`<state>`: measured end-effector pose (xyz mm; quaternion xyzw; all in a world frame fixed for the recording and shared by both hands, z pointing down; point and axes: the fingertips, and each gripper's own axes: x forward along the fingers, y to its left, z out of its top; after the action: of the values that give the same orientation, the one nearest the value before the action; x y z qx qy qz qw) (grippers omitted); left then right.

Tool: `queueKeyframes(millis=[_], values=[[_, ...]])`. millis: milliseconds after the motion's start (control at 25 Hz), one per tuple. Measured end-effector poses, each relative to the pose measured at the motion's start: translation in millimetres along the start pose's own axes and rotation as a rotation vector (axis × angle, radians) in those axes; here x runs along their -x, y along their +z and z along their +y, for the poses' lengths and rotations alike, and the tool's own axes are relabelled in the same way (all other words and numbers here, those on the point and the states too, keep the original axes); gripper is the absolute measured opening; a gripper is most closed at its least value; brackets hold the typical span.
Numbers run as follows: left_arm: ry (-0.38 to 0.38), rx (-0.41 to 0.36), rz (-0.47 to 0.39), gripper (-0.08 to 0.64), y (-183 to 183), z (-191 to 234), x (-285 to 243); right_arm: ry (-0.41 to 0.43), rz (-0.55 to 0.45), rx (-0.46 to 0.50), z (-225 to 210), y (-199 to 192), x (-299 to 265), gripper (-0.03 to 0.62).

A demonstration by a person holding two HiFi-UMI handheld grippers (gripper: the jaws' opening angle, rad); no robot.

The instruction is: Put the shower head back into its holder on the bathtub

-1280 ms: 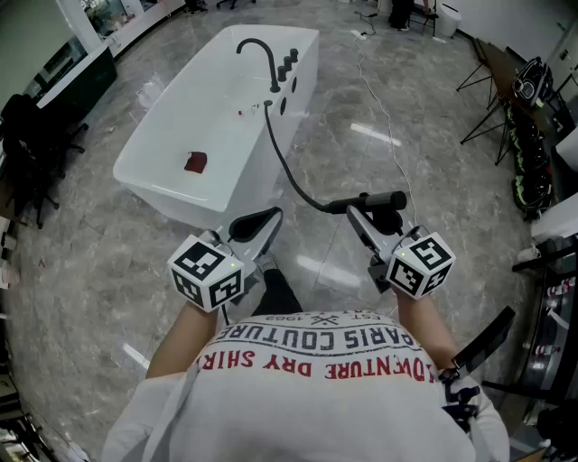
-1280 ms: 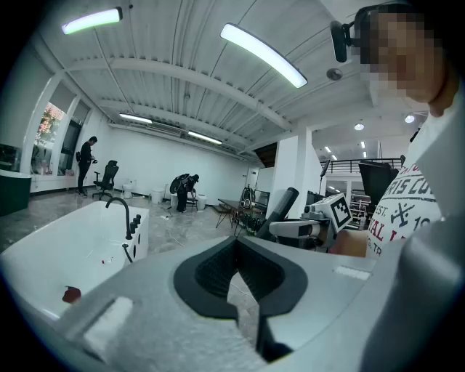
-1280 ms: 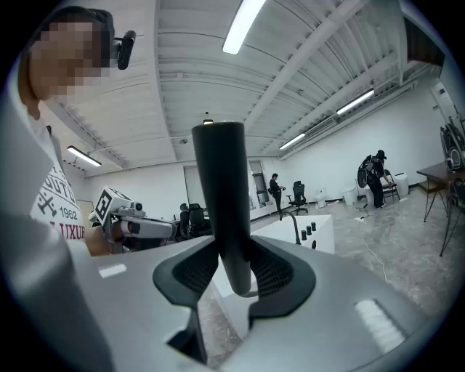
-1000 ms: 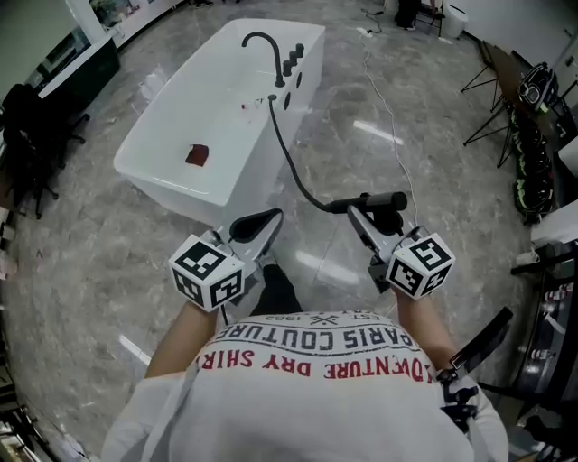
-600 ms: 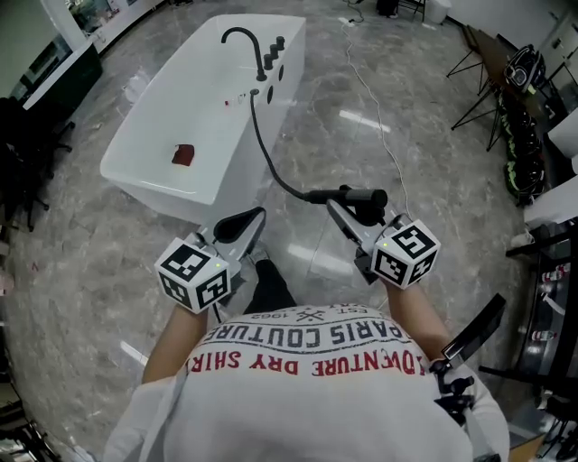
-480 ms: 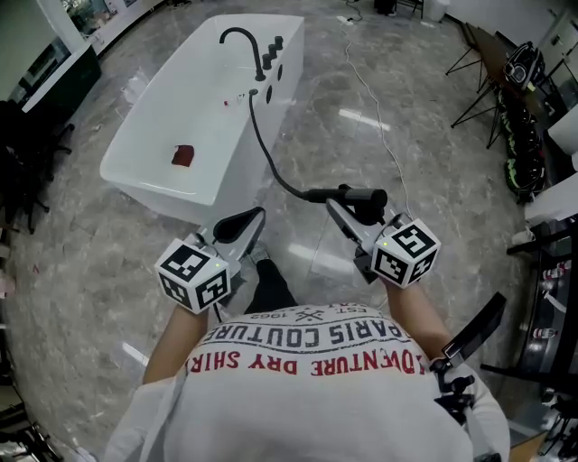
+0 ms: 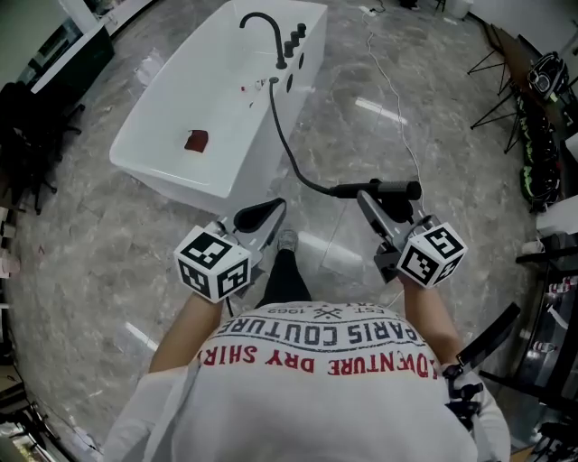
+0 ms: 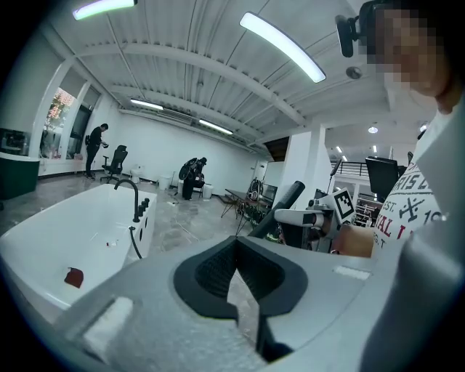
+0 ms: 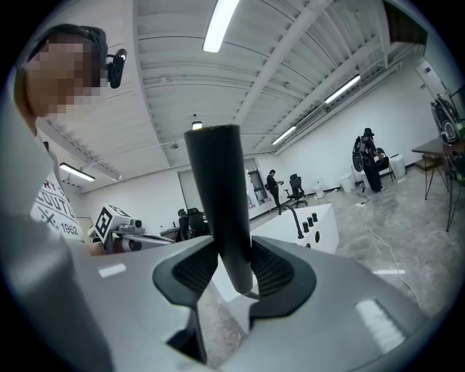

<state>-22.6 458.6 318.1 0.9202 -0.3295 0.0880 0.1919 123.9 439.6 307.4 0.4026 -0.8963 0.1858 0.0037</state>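
A white bathtub (image 7: 172, 126) stands on the marble floor ahead and to the left, with a black faucet (image 7: 264, 27) and knobs at its far end. From the tub's rim a black hose (image 7: 287, 149) runs to the black shower head (image 7: 390, 189). My right gripper (image 7: 377, 206) is shut on the shower head's handle (image 9: 224, 211), well short of the tub, which shows behind it (image 9: 309, 227). My left gripper (image 7: 259, 217) is shut and holds nothing; its dark pads (image 8: 211, 275) meet. In that view the tub (image 8: 51, 243) lies to the left.
A small red thing (image 7: 195, 140) lies on the tub's bottom. Black stands and gear (image 7: 533, 108) line the right side, and a thin cable (image 7: 397, 108) runs over the floor. Dark furniture (image 7: 36, 135) is at the left. Several people (image 8: 192, 178) are far off.
Both grippers have shifted a little with the person, and the head view has swung slightly. The right gripper still holds the shower head; the left stays shut.
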Motion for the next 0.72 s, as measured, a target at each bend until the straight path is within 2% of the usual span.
queueKeyframes(millis=[320, 720], values=[[0.005, 0.021, 0.027, 0.0, 11.7, 57.8, -29.2, 0.001, -0.006, -0.035, -31.4, 13.0, -52.0, 0.137], [-0.005, 0.034, 0.03, 0.002, 71.5, 153.1, -72.9, -0.029, -0.054, -0.072, -85.2, 68.4, -138.5, 0.137]])
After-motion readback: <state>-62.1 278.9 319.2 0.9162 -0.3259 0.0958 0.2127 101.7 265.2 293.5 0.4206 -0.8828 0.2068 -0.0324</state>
